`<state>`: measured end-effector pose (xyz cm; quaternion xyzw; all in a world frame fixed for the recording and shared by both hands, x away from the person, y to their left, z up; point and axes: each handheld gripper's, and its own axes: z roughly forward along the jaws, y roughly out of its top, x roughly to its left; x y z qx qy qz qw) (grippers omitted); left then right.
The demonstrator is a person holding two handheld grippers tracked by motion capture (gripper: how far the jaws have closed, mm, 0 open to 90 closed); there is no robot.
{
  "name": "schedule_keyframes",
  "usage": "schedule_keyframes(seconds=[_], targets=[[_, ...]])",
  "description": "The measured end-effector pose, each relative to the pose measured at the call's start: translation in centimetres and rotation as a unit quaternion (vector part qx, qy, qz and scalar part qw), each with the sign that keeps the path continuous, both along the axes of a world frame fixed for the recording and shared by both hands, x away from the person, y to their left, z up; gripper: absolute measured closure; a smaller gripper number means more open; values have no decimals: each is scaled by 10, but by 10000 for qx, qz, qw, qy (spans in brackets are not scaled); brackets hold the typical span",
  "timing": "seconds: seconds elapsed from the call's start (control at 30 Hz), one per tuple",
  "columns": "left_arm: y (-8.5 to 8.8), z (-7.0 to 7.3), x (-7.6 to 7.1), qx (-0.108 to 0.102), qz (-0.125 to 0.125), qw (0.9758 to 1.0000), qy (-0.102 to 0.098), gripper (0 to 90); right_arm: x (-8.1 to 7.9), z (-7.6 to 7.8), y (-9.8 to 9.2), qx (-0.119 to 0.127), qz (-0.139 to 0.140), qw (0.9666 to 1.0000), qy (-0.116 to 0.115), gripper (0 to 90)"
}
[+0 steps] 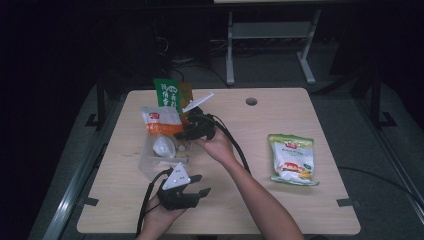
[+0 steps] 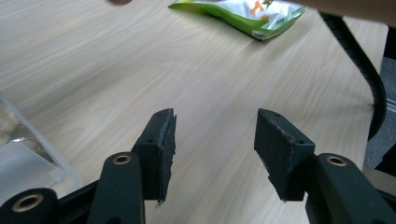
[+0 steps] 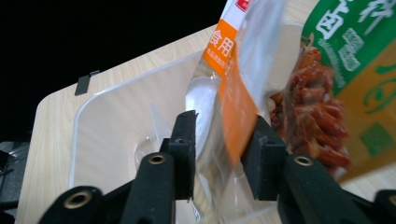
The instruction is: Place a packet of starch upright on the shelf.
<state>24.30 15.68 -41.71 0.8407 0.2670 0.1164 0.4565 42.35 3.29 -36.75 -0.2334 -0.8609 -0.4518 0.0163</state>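
Light wood-grain table point(image 1: 280, 210), rectangular, with a round hole point(image 1: 251, 101) near its far edge. Clear plastic bin point(image 1: 150, 162), left of the table's centre, open-topped; its pale wall fills much of the right gripper view point(image 3: 112, 121). Green snack pouch point(image 1: 167, 94), upright at the bin's far end, showing reddish-brown pieces through its window point(image 3: 317, 116). Orange-and-white packet point(image 1: 160, 121), standing tilted in the bin just in front of the green pouch; in the right gripper view its lower orange edge point(image 3: 236, 116) hangs between the two black jaws, which stand a moderate way apart with no firm pinch discernible. Green-and-white bag point(image 1: 292, 159), lying flat near the table's right edge, well apart from the bin. Right gripper point(image 1: 192, 129), held at the bin's far right corner, pointing into it. Left gripper point(image 1: 182, 192), near the table's near edge beside the bin, jaws parted over bare tabletop point(image 2: 215, 154), holding nothing.
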Motion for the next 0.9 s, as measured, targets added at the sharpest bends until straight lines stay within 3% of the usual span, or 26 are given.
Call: schedule_keyframes(seconds=[0.07,0.37,0.43,0.9], targets=[[0,0,1,-4,21,10000,11,465,-1,2,-8,-79,-11,9999,-63,616],[0,-1,2,33,57,10000,-2,434,-6,7,-43,-76,-13,9999,66,486],[0,-1,2,29,63,10000,17,431,-6,8,-53,-124,-28,9999,3,478],[-1,-2,3,63,85,9999,5,411,-16,7,-121,-162,-422,9987,248,405]])
